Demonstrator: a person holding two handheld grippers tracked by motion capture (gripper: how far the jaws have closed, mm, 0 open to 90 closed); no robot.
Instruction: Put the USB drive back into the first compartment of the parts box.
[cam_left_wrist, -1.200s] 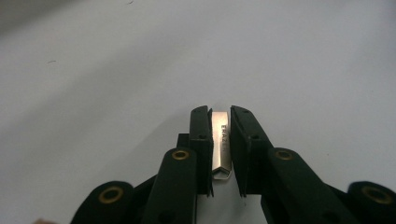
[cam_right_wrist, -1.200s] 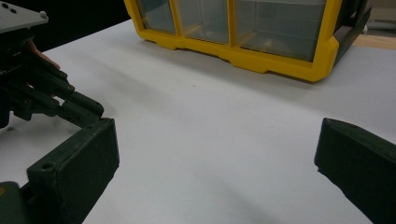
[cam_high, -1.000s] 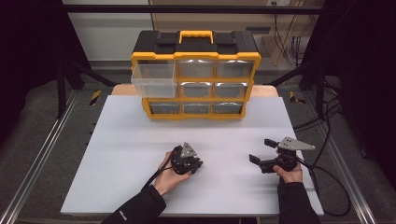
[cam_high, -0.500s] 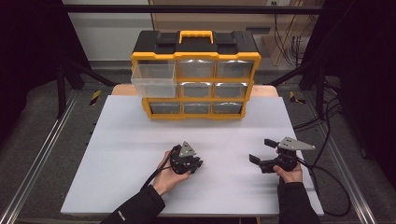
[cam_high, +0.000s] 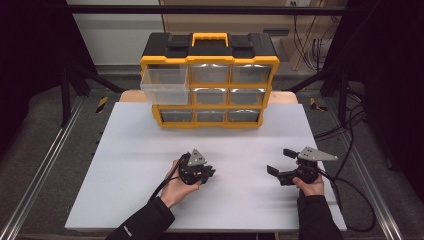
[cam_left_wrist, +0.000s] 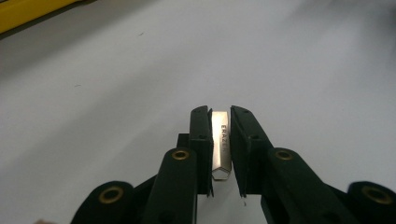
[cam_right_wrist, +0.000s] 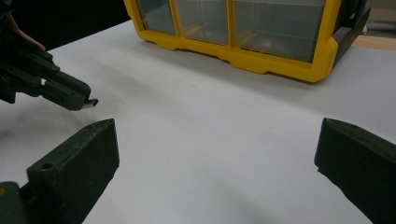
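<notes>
The eraser (cam_left_wrist: 220, 142) sits pinched between the two jaws of my left gripper (cam_left_wrist: 219, 140), a thin pale slab standing on edge with its printed side up; its tip pokes out just past the jaw ends, as my right gripper's camera also shows (cam_right_wrist: 92, 103). I hold it low over the white table (cam_high: 135, 165), in front of the organizer (cam_high: 210, 80) and a little left of its middle.

My right gripper (cam_high: 282, 165) has its jaws wide apart with nothing between them. It rests near the table's right side, in front of the organizer's right end, well apart from my left gripper, and its jaws point toward the left one.

The organizer is the one large thing on the table: a yellow frame with a black top and a yellow handle. I count nine clear drawers, three rows of three. One drawer (cam_high: 165, 86), at the upper left, is pulled out past the frame; the other eight sit flush. I cannot tell what is in any of them.

Between the eraser and the organizer lies only bare table surface. Cables trail off the table's right edge behind my right hand (cam_high: 311, 186).
</notes>
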